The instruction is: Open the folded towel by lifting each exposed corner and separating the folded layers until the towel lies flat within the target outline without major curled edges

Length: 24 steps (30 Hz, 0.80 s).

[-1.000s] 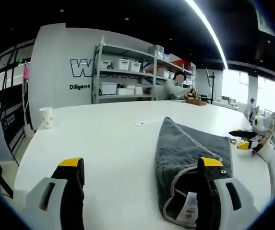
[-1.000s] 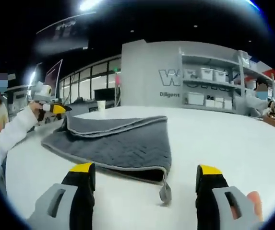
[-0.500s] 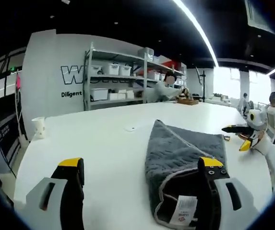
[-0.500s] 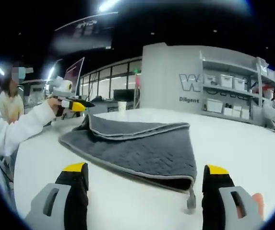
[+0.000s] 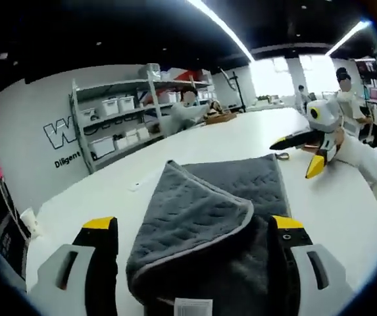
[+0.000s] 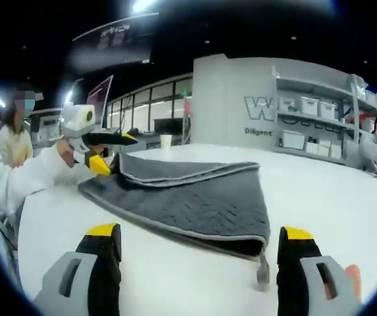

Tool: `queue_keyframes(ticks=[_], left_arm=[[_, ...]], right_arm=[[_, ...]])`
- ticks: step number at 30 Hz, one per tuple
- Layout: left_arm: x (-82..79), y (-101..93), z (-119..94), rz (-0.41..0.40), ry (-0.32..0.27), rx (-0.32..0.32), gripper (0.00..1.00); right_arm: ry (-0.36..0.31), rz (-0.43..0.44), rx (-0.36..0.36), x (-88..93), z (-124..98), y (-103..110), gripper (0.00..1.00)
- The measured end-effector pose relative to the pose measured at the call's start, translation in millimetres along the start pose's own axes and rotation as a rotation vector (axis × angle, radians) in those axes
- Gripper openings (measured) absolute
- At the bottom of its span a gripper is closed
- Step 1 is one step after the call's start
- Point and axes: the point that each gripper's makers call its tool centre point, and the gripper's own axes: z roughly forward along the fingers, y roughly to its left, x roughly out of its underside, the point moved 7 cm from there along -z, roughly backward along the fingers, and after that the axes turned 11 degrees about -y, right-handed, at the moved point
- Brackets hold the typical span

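Still folded, the grey towel [image 5: 208,237] lay mid-frame on the white tabletop [image 6: 333,191]; left tongs [image 5: 195,230] and right tongs [image 6: 200,234] gaped empty, so best pinch only the top-layer corner.

Your left gripper [image 5: 191,263] has grey moulded jaws with black inner faces and yellow tips; your right gripper [image 6: 200,266] matches it. You wear a white long sleeve [image 6: 24,181] on your left arm.
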Motion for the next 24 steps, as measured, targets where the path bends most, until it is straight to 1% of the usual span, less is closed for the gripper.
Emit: queue_keyframes(ticks=[3, 4, 7, 9, 11, 13, 14, 16, 17, 19, 22, 24], left_arm=[[-1.5, -5.2, 4, 0.086, 0.014, -0.055, 0.91], [-1.8, -5.3, 5, 0.133, 0.020, -0.079, 0.91], [-3.3, -9.4, 6, 0.270, 0.027, -0.104, 0.90], [-5.5, -14.1, 7, 0.319, 0.026, -0.115, 0.87], [-7.8, -17.2, 6, 0.331, 0.009, -0.122, 0.84], [-10.2, -20.0, 6, 0.368, -0.004, -0.127, 0.82], [-9.9, -20.8, 7, 0.395, -0.001, -0.129, 0.80], [-7.4, -21.3, 7, 0.455, 0.028, -0.147, 0.79], [-5.9, -23.2, 8, 0.483, 0.030, -0.146, 0.78], [-4.1, -24.8, 9, 0.495, 0.035, -0.142, 0.76], [-3.8, -28.2, 12, 0.505, 0.017, -0.156, 0.73], [-3.7, -28.7, 13, 0.544, 0.016, -0.167, 0.69]], right_arm=[[-0.001, 0.000, -0.008, 0.1, 0, 1, 0.99], [0.000, 0.001, -0.008, 0.2, 0, 1, 0.99], [0.002, 0.002, -0.004, 0.6, 0, 1, 0.99], [0.000, 0.005, -0.005, 0.5, 0, 0, 0.99], [0.000, 0.007, -0.006, 0.7, 0, 1, 0.99], [0.003, 0.002, -0.005, 1.0, 1, 2, 0.99], [0.003, -0.001, -0.003, 1.1, 1, 1, 0.99], [0.003, -0.001, -0.003, 1.0, 1, 1, 0.99], [0.003, -0.001, -0.003, 0.9, 1, 1, 0.99], [0.004, -0.003, -0.003, 0.9, 1, 1, 0.99], [0.005, -0.007, 0.002, 1.0, 0, 2, 0.99], [0.006, -0.012, 0.006, 1.2, 0, 1, 0.99]])
